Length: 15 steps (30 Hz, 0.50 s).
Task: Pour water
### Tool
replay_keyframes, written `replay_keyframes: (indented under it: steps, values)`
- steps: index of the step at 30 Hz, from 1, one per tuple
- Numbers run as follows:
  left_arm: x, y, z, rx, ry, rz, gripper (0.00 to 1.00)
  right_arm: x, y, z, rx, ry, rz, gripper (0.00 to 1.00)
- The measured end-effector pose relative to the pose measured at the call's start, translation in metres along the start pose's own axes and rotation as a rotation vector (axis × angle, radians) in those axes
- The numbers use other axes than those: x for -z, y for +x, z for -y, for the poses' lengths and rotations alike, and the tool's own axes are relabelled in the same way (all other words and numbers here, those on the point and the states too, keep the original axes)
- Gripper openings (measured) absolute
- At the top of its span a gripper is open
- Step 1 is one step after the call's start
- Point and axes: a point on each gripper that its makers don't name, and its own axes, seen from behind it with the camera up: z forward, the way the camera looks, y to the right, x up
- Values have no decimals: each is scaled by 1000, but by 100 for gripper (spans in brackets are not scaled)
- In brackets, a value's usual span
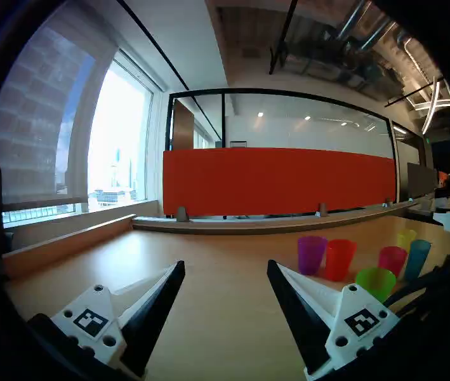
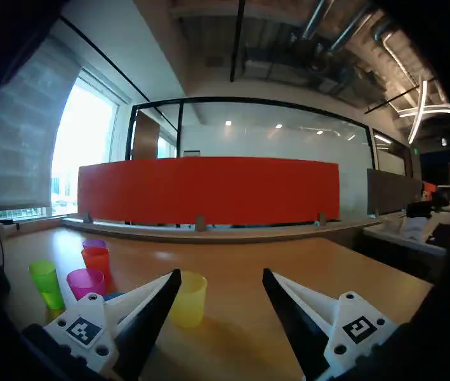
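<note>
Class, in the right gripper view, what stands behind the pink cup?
Behind the pink cup stands the orange cup, and behind that the purple cup. Only the purple cup's rim shows; the orange cup covers the rest.

A light wooden table (image 1: 225,260) carries six plastic cups, all upright in a loose cluster. In the left gripper view, a purple cup (image 1: 311,254) and an orange cup (image 1: 339,259) stand just beside each other. A pink cup (image 1: 392,260), a blue cup (image 1: 417,259) and a yellow cup (image 1: 406,238) stand near them. A green cup (image 1: 376,282) is nearest the camera. A red screen (image 1: 275,181) runs along the table's far edge.
</note>
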Motion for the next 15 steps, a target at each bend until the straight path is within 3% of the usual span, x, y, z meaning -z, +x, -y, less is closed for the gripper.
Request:
replay_keyframes:
  steps: [15]
  values:
    - [0,0,0,0,0,0,96,0,0,-1,-1,2,3,100]
